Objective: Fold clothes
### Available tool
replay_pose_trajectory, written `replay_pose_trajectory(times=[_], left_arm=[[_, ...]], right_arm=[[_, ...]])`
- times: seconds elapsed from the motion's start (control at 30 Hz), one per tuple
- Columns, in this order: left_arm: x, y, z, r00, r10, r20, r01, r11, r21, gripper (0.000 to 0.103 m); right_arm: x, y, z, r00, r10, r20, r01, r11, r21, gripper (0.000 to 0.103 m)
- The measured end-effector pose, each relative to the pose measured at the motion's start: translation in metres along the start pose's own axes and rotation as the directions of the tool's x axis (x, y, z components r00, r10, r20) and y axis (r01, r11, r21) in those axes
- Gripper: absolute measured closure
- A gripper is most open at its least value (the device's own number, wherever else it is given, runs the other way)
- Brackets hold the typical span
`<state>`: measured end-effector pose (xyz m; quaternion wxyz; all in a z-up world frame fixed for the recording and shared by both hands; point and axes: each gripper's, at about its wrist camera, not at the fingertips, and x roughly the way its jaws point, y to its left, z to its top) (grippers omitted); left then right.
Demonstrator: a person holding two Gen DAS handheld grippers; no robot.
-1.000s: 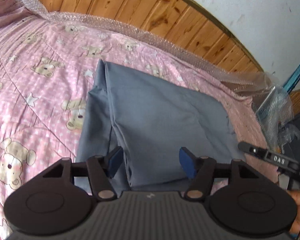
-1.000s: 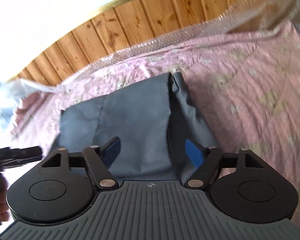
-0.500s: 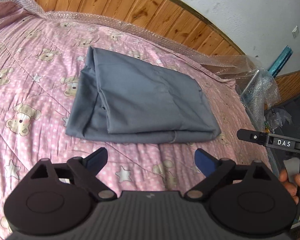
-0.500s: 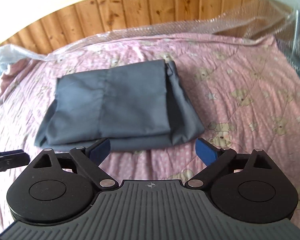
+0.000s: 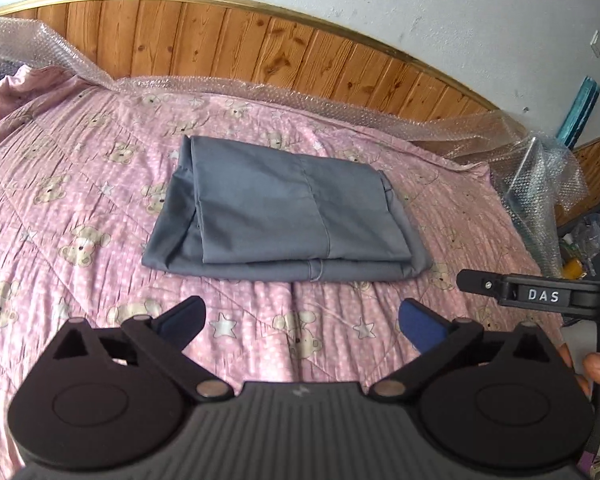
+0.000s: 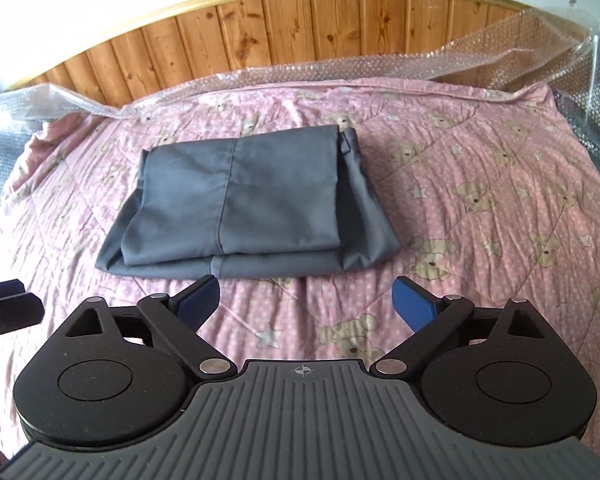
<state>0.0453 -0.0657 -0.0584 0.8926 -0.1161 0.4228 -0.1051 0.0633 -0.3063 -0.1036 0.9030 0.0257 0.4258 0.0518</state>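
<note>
Wood panelling (image 5: 260, 48) ran behind the bed, with a strip of bubble wrap (image 6: 340, 66) lying along the far edge of the pink bear-print quilt (image 5: 72, 184). On that quilt, roughly in the middle and nearer the panelling than to us, lay the grey garment (image 5: 284, 208), and it was the only piece of clothing we could see in either view.

We judged the folding of this piece to be finished, or very nearly so. It sat as a flat, compact rectangle with a smaller top layer stacked squarely over a wider bottom layer. The near edges lined up fairly well, and a seam ran across the top panel. One side flap of the lower layer stuck out a little past the top layer, so the packet was tidy without being crisp.

Our left claw (image 5: 300, 320) was spread wide with nothing between its blue pads, hanging over bare quilt just short of the garment's near edge. Our right claw (image 6: 306, 300) was likewise spread wide and empty, also clear of the cloth. Neither one touched the garment.

What remained, as far as we could judge, was at most a smoothing of that protruding flap. We saw no other clothes waiting, though parts of the room lay outside our view.
</note>
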Motion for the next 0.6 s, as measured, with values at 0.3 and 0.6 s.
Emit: replay_pose_trajectory(times=[0.3, 0.6], left_arm=[[0.000, -0.062, -0.022, 0.999, 0.043, 0.001, -0.043, 0.989, -0.144, 0.000], [0.002, -0.099, -0.027, 0.990, 0.135, -0.028, -0.137, 0.986, -0.099, 0.000]], right_arm=[[-0.023, -0.035, -0.015, 0.997, 0.074, 0.025, -0.072, 0.995, -0.064, 0.005], [-0.031, -0.055, -0.023, 0.993, 0.115, 0.035, -0.112, 0.991, -0.079, 0.005]])
